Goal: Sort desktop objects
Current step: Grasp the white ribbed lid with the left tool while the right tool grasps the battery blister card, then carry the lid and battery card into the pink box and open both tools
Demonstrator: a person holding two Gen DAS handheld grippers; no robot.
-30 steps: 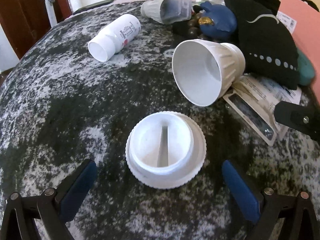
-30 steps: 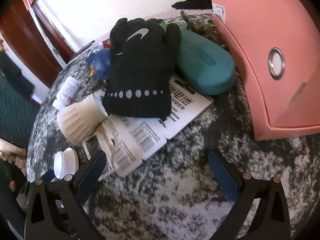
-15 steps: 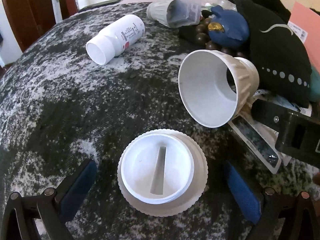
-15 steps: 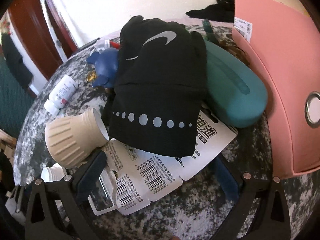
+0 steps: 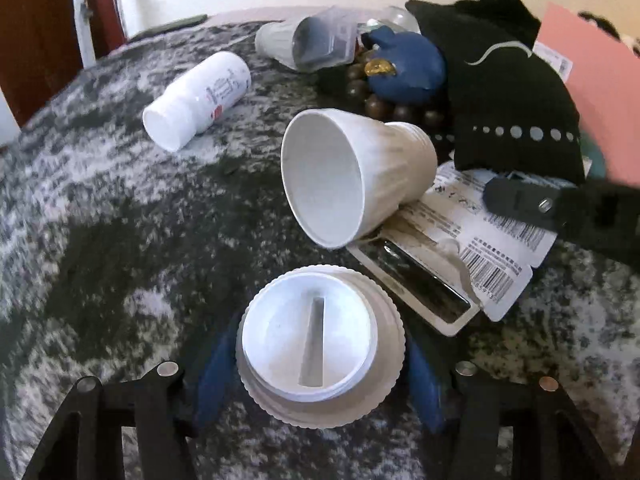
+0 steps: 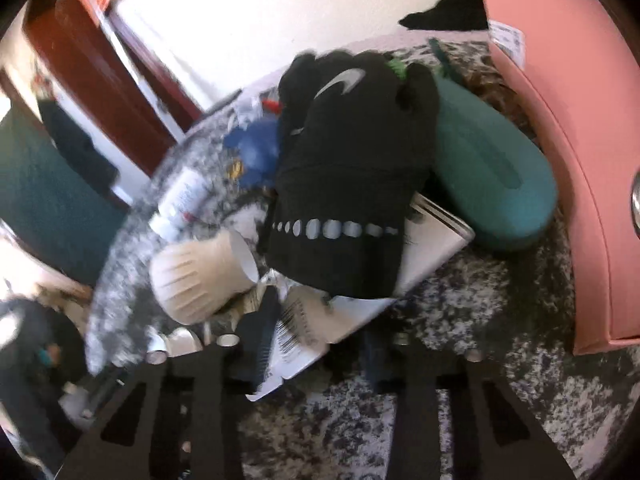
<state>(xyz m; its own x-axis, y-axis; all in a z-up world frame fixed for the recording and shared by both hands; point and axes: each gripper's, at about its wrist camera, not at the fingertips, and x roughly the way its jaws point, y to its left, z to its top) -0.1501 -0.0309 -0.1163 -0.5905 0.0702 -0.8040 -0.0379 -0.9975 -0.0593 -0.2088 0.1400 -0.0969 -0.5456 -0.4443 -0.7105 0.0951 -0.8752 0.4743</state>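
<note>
My left gripper (image 5: 318,364) is shut on a round white ribbed lid (image 5: 320,344) with a slot, its blue pads against the lid's two sides on the mottled grey tabletop (image 5: 120,240). My right gripper (image 6: 316,340) is shut on the white barcode packaging cards (image 6: 308,340) that lie under a black glove (image 6: 344,176); the view is blurred. The right gripper's finger also shows in the left wrist view (image 5: 520,196) over the cards (image 5: 492,248).
A white ribbed cup (image 5: 352,176) lies on its side beside the cards. A white pill bottle (image 5: 200,100), a clear container (image 5: 308,42), a blue figure (image 5: 408,68) on brown beads, a teal case (image 6: 488,184) and a pink box (image 6: 568,120) crowd the table.
My left gripper's pads have closed in on the lid. My right gripper moved forward and closed on the barcode cards, which have lifted and shifted under the glove.
</note>
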